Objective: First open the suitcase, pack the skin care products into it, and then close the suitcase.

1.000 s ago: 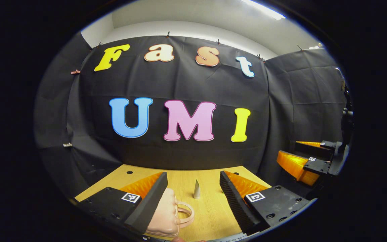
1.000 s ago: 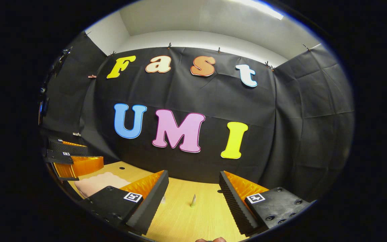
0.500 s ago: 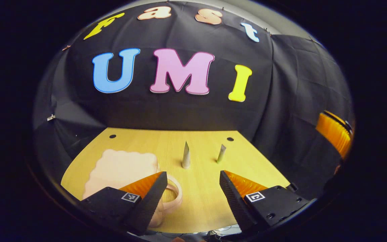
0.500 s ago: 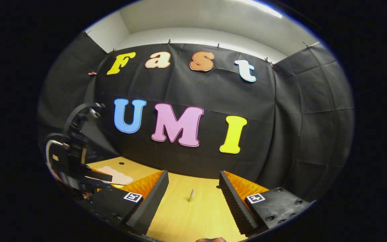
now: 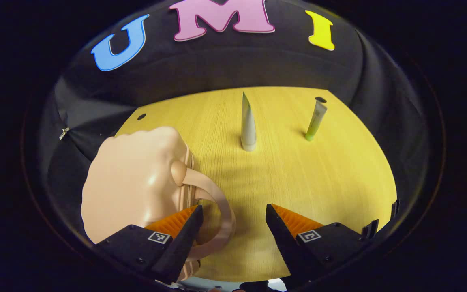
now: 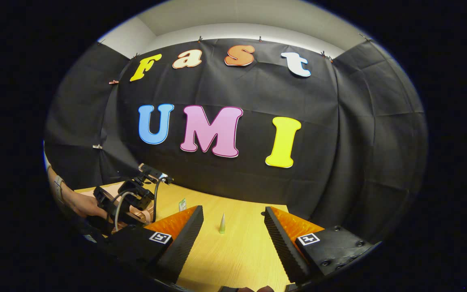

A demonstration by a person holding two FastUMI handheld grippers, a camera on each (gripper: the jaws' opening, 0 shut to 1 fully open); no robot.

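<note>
In the left gripper view, the left gripper (image 5: 233, 235) hangs over the near edge of the wooden surface (image 5: 330, 178) with its jaws spread wide and nothing between them. Each finger carries a small square black-and-white marker; no readable writing shows on them. Just beside the gripper's left finger lies the pink suitcase (image 5: 136, 182), closed, its looped handle (image 5: 217, 211) curving toward the gap between the fingers without touching either. Farther off, near the middle of the surface, a white tube (image 5: 248, 125) stands upright on its cap, tapering to a thin top edge. To its right, well apart, a slimmer green tube (image 5: 315, 120) stands tilted on its cap, near a dark round hole in the surface. Any print on the tubes is too small to read.

In the right gripper view, the right gripper (image 6: 233, 235) is likewise released, fingers apart over the surface (image 6: 237, 255), and the green tube (image 6: 222, 224) stands beyond them. To the left, the left gripper (image 6: 130, 198) with its cable is held in a hand (image 6: 77, 202), over the suitcase (image 6: 112, 190). Behind everything hangs the black cloth wall (image 6: 339, 162).
</note>
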